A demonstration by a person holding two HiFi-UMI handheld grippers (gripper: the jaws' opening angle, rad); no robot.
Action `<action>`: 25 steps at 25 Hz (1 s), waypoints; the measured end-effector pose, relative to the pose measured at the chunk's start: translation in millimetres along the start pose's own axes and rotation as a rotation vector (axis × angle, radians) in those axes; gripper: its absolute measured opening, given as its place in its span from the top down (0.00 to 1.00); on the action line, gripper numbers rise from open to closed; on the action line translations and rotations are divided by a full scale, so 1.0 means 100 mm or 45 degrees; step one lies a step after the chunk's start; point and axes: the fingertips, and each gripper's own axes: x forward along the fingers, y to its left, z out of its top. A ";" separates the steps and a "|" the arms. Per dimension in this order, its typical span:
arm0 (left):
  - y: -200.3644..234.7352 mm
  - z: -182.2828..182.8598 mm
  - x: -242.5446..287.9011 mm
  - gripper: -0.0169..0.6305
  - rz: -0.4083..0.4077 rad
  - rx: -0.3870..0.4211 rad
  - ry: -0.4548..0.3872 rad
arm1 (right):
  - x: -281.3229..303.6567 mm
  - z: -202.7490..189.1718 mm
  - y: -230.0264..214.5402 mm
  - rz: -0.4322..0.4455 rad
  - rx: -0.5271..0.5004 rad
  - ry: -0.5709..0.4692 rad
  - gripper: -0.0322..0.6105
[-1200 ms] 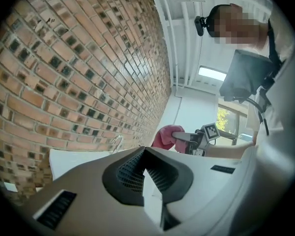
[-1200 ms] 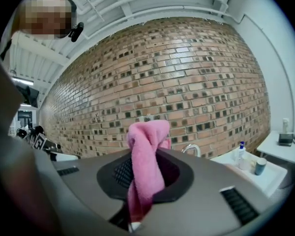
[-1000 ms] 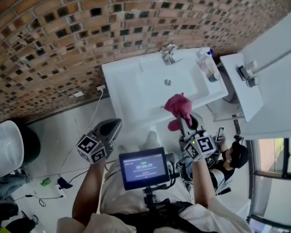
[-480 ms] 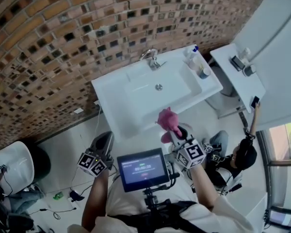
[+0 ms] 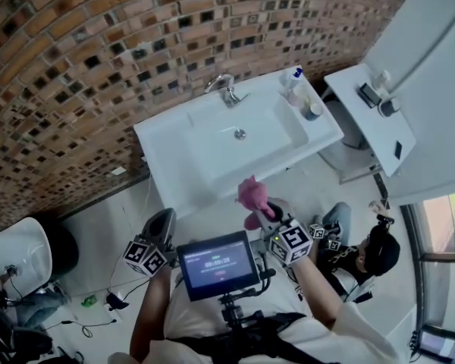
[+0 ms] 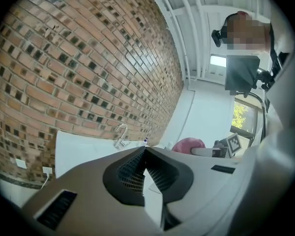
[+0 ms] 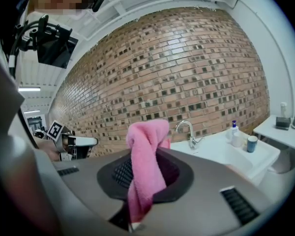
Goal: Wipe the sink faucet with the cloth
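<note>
One sink (image 5: 169, 149), one faucet (image 5: 226, 91), one cloth (image 5: 250, 193)

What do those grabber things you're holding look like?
Both the left gripper and right gripper are grey and wedge-shaped, with black ribbed fingers. Each carries a white cube printed with black square markers. The person wears short white sleeves.
</note>
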 end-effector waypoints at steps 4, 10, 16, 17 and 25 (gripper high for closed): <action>-0.03 -0.04 -0.01 0.97 0.018 0.005 0.021 | 0.00 -0.02 -0.04 0.013 0.028 -0.020 0.85; -0.01 -0.09 -0.01 0.97 0.027 0.018 0.038 | -0.08 -0.04 -0.22 -0.062 0.160 -0.084 0.85; 0.02 -0.09 0.01 0.97 0.013 0.012 0.063 | -0.08 -0.03 -0.18 -0.054 0.156 -0.103 0.85; 0.02 -0.09 0.02 0.97 0.010 0.013 0.067 | -0.07 -0.04 -0.18 -0.054 0.157 -0.101 0.85; 0.09 -0.09 0.06 0.97 0.002 0.012 0.074 | 0.03 -0.06 -0.12 -0.049 0.150 -0.089 0.85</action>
